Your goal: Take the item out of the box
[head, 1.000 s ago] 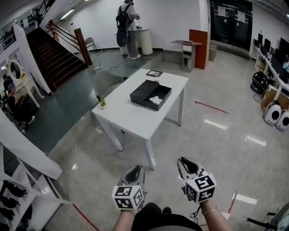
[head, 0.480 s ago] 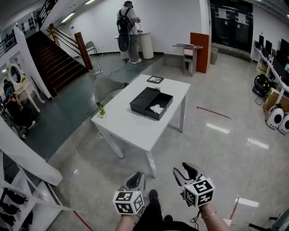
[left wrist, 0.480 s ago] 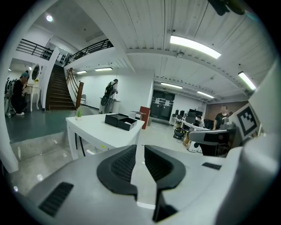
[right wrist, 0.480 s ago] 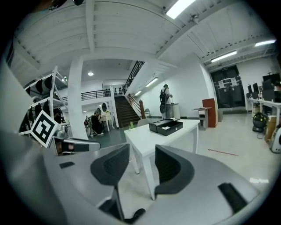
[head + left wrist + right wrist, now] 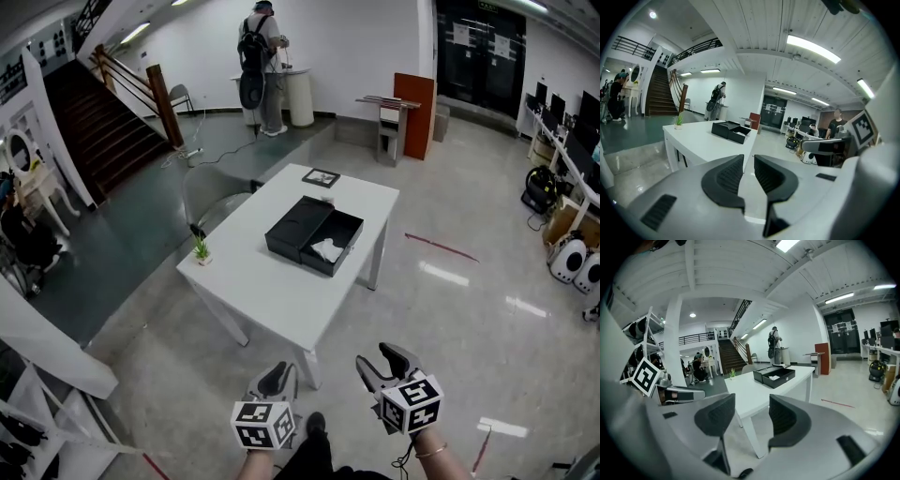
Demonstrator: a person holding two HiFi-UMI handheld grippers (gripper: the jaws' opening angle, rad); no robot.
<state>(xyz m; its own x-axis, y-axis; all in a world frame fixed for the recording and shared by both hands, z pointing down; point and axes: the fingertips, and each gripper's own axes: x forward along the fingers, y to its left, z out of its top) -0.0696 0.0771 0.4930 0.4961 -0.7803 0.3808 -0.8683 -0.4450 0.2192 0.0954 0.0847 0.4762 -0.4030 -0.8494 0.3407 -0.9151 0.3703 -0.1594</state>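
Distance is deciding this: the open black rectangular box (image 5: 302,228) is lying well ahead of both jaws on the white rectangular surface (image 5: 272,291); the crumpled white item (image 5: 326,249) is sitting in its right-hand half, likely nearer the right gripper (image 5: 380,362), whose empty jaws have just been opening wide; the left gripper (image 5: 275,379) is holding its jaws narrowly apart, empty.

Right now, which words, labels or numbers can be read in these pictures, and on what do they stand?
No text is readable.
Sheets on the dark doors: too small to read.
Framed picture: too small.
On the left gripper and right gripper: square marker patterns only, no letters.
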